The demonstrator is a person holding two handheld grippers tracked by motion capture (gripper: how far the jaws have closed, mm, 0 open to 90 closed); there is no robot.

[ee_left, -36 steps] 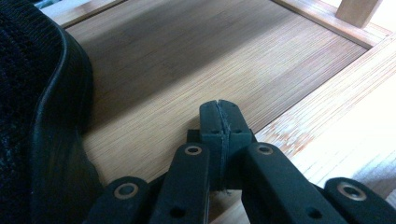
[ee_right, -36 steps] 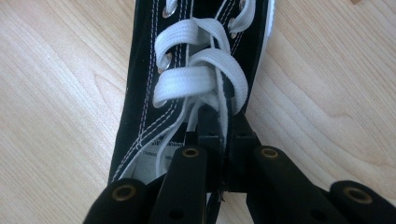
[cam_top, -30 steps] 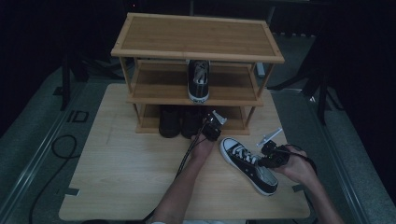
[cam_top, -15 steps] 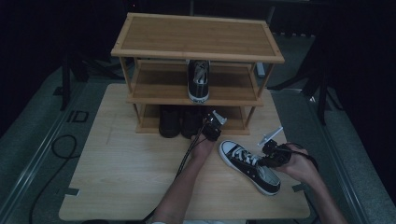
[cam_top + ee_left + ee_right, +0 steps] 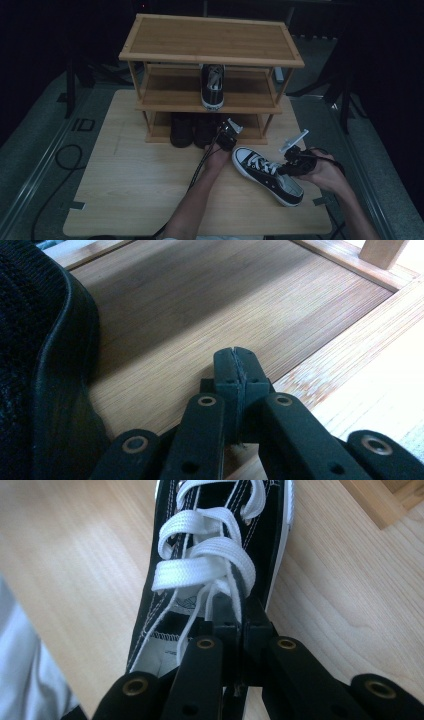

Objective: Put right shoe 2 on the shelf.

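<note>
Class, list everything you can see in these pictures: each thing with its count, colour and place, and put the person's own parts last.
Shoe rack: one, light wood, three shelves, at the far end of the table.
Table: one, pale wood, under everything.
Sneaker on the table: one, black with white laces and toe cap, near the right edge.
Sneaker on the middle shelf: one, black and white, toe toward the person.
Dark shoes: apparently two, black, on the bottom shelf.
Left gripper: black fingers, shut, at the bottom shelf.
Right gripper: black fingers, shut on the sneaker's side by the laces.
Forearms: two, entering from below.
</note>
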